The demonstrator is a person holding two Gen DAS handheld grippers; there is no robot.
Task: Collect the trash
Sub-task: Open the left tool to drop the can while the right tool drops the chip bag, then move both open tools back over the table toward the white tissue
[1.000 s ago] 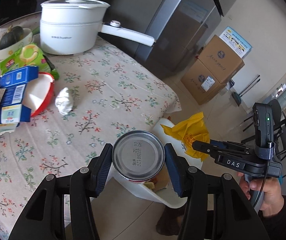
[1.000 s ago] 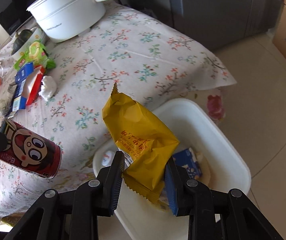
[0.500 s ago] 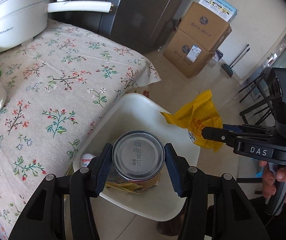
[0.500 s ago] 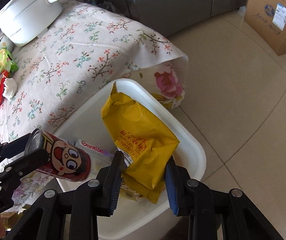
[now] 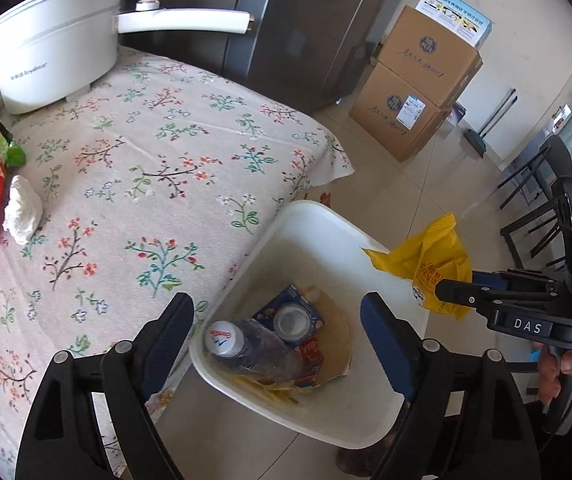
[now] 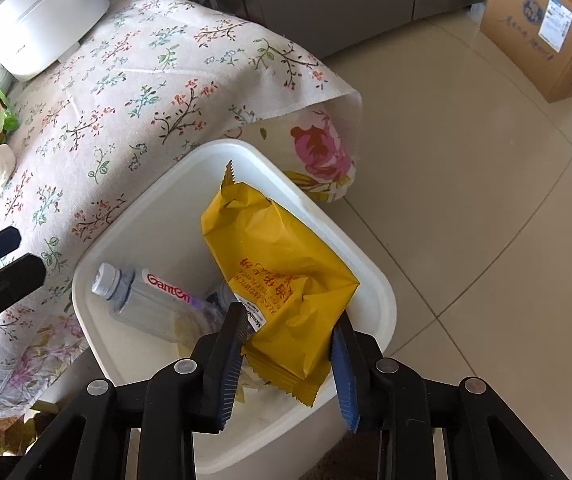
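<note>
The left hand-held gripper [image 5: 277,328] now stands spread wide and empty above the white trash bin [image 5: 370,236]; half a second ago it clamped a can. That can [image 5: 293,319] now lies inside the bin, silver end up, just beside a clear water bottle [image 5: 242,346] at its 8 o'clock. At 3 o'clock of the bin, the right hand-held gripper [image 6: 288,354] is still clenched on the yellow snack packet [image 6: 282,272], now over the bin's opening beside the floral-clothed table [image 5: 146,168].
</note>
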